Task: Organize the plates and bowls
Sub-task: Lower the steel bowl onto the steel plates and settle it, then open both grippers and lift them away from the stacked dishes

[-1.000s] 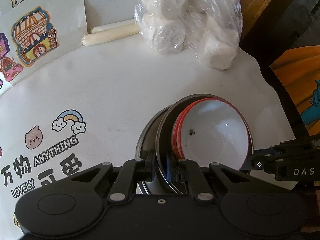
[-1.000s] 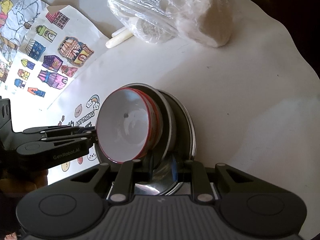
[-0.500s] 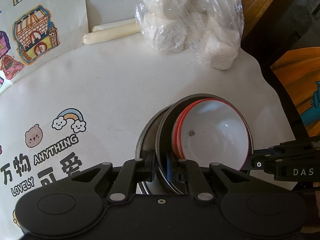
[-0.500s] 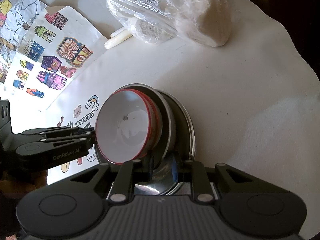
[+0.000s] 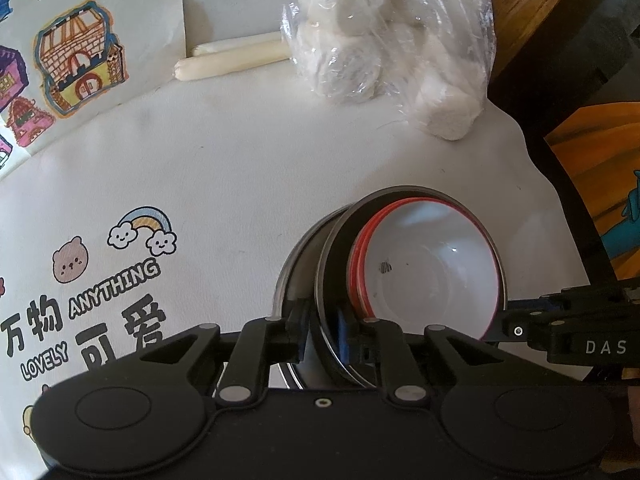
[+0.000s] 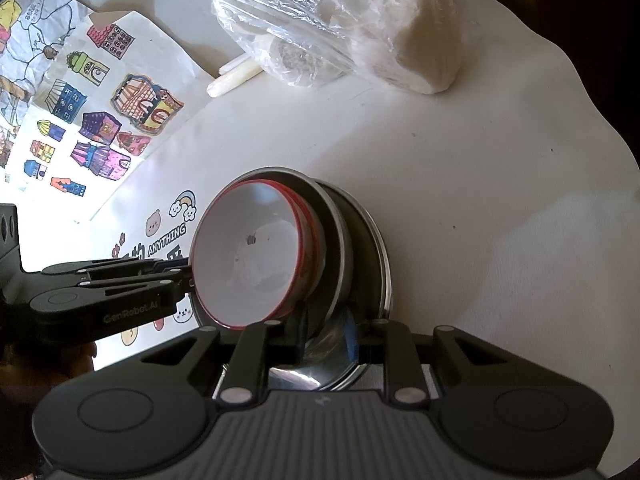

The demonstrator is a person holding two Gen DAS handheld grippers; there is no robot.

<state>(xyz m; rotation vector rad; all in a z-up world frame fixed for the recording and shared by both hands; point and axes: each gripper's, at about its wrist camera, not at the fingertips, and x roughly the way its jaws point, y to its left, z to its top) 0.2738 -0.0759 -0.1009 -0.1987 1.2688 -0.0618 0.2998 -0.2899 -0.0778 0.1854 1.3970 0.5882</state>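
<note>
White tablecloth, bagged buns behind, both grippers' fingers clamped on nested bowls.

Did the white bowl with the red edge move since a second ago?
No. In the left wrist view the white bowl sits the same way from the rainbow sticker as before, nested in the metal dishes.

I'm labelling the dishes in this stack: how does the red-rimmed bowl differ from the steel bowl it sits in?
The red-rimmed bowl is white inside with a red edge; the steel bowl is bare grey metal. The red-rimmed bowl is smaller and nests inside the steel bowl. Both are round, tilted together, and held up by the left gripper and right gripper.
</note>
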